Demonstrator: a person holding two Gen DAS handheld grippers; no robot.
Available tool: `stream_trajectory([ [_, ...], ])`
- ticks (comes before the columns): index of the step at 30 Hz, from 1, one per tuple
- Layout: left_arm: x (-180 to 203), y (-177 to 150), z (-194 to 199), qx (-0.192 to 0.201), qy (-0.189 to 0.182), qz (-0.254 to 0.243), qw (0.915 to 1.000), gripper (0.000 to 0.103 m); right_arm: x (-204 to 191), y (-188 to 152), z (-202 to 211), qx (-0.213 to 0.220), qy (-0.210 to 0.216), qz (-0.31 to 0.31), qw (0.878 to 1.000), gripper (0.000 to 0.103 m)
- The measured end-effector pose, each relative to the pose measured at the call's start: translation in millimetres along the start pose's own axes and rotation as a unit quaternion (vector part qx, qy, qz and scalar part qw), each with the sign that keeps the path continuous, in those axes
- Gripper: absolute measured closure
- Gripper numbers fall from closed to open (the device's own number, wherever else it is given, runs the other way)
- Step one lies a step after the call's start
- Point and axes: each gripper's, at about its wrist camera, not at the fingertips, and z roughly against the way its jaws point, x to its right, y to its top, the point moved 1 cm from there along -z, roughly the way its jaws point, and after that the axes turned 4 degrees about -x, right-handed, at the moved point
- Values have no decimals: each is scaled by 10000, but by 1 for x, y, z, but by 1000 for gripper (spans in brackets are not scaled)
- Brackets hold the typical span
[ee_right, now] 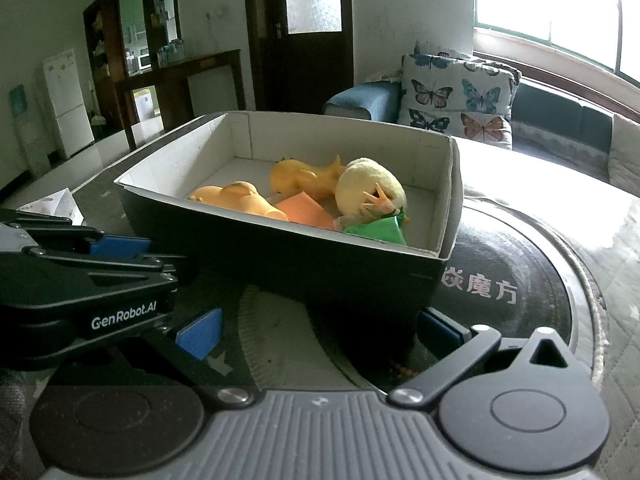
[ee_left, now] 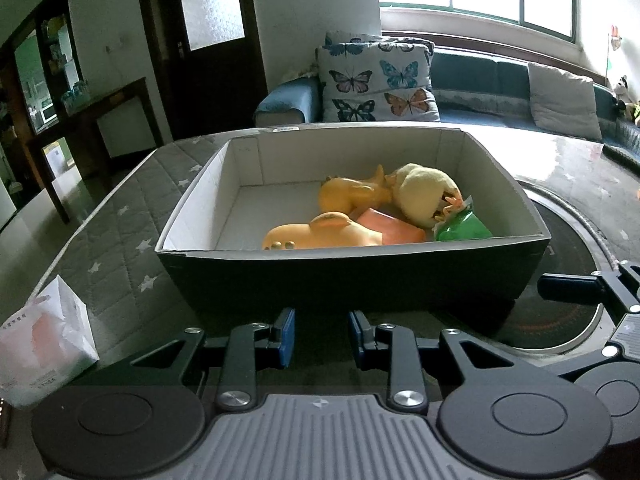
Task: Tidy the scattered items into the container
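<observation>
Nearest, left gripper (ee_left: 321,336) hangs empty with blue pads a narrow gap apart, right gripper (ee_right: 320,330) empty and spread wide, both just short of the dark cardboard box with white lining (ee_left: 352,280). Inside sit two orange rubber animal toys (ee_left: 320,234), pale yellow plush chick (ee_left: 424,194), orange card (ee_left: 394,230), green packet (ee_left: 462,230). Looks nearly finished; white paper packet (ee_left: 44,340) lies outside at left, likely next, approach low past box wall; butterfly cushion (ee_left: 380,80) behind.
</observation>
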Motion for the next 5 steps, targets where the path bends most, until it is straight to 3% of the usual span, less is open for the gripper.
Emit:
stream_trajectory([
  [5,-1,2,-3,1,2,26,10000,72,1,2,-2,-8,2,-2,10000,0],
])
